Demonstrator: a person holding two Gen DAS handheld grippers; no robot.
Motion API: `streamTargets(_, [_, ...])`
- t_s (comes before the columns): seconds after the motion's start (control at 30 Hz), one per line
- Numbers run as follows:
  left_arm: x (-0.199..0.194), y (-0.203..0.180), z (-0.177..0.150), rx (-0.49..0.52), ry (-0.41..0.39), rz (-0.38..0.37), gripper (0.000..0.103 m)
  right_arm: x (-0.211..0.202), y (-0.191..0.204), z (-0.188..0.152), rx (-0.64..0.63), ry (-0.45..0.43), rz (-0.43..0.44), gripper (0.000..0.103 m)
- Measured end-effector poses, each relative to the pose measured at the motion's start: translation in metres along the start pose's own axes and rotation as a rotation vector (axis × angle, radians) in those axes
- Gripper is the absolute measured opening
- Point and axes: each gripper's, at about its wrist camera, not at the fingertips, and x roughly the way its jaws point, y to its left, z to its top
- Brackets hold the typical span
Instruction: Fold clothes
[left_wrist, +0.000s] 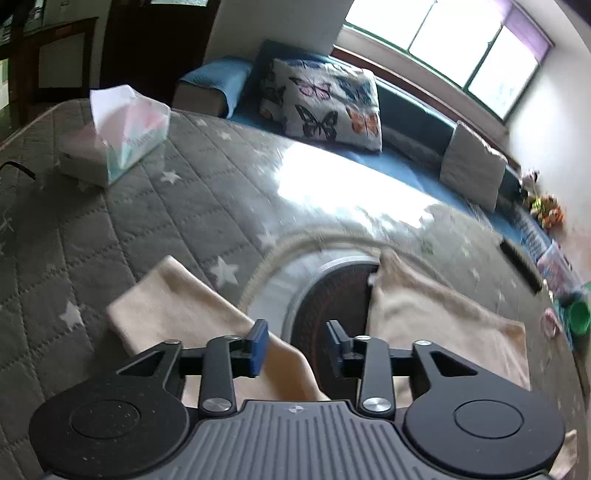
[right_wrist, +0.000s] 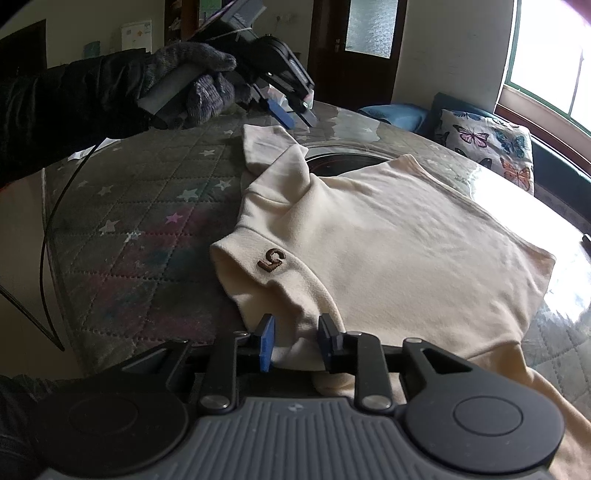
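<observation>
A cream sweater (right_wrist: 388, 236) with a brown "5" patch (right_wrist: 272, 259) on its collar lies flat on the grey star-quilted table cover (right_wrist: 147, 206). My right gripper (right_wrist: 295, 345) is open, its jaws either side of a fold of the sweater near the collar. One sleeve (right_wrist: 269, 142) stretches toward the far side. My left gripper (left_wrist: 297, 349) is open and empty, just above that sleeve (left_wrist: 173, 310); the sweater body (left_wrist: 436, 317) lies to its right. The left gripper also shows in the right wrist view (right_wrist: 295, 110), held by a gloved hand.
A tissue box (left_wrist: 125, 136) stands on the table at the far left. A dark round inset (left_wrist: 332, 314) sits in the table under the sweater. A butterfly cushion (left_wrist: 321, 99) and a grey cushion (left_wrist: 472, 166) lie on the blue bench. A green cup (left_wrist: 578, 317) is at the right edge.
</observation>
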Motion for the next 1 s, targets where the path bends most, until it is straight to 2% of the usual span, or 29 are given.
streamTargets(0.2, [0.003, -0.007, -0.016, 0.038, 0.031, 0.019, 0.039, -0.001, 0.002, 0.001, -0.005, -0.006, 0.0, 0.028])
streamTargets(0.27, [0.003, -0.008, -0.019, 0.043, 0.038, 0.014, 0.03, -0.001, 0.003, 0.0, -0.007, -0.007, 0.0, 0.028])
streamTargets(0.37, [0.003, -0.009, -0.023, 0.042, 0.046, 0.005, 0.022, -0.001, 0.004, 0.0, -0.007, -0.007, -0.002, 0.028])
streamTargets(0.43, [0.002, -0.01, -0.024, 0.038, 0.049, -0.001, 0.021, -0.002, 0.005, 0.001, -0.009, -0.008, -0.003, 0.028])
streamTargets(0.5, [-0.001, -0.013, -0.024, 0.035, 0.051, -0.004, 0.022, -0.002, 0.005, 0.001, -0.009, -0.008, -0.005, 0.028])
streamTargets(0.63, [-0.003, -0.02, -0.022, 0.047, 0.044, 0.007, 0.041, -0.003, 0.005, 0.001, -0.008, -0.009, -0.005, 0.028])
streamTargets(0.73, [0.003, -0.026, -0.02, 0.052, 0.062, 0.038, 0.043, -0.003, 0.005, 0.001, -0.008, -0.011, -0.004, 0.028])
streamTargets(0.8, [0.01, -0.028, -0.02, 0.06, 0.087, 0.076, 0.039, -0.003, 0.005, 0.001, -0.005, -0.013, -0.003, 0.028])
streamTargets(0.87, [0.016, -0.026, -0.021, 0.051, 0.105, 0.086, 0.01, -0.003, 0.004, 0.0, -0.003, -0.014, -0.002, 0.028])
streamTargets(0.93, [0.014, -0.021, -0.023, 0.016, 0.1, 0.076, 0.005, -0.003, 0.004, 0.0, -0.002, -0.016, 0.0, 0.028])
streamTargets(1.0, [0.003, -0.016, -0.026, -0.012, 0.056, 0.057, 0.004, -0.005, 0.003, 0.0, -0.002, -0.019, 0.001, 0.028])
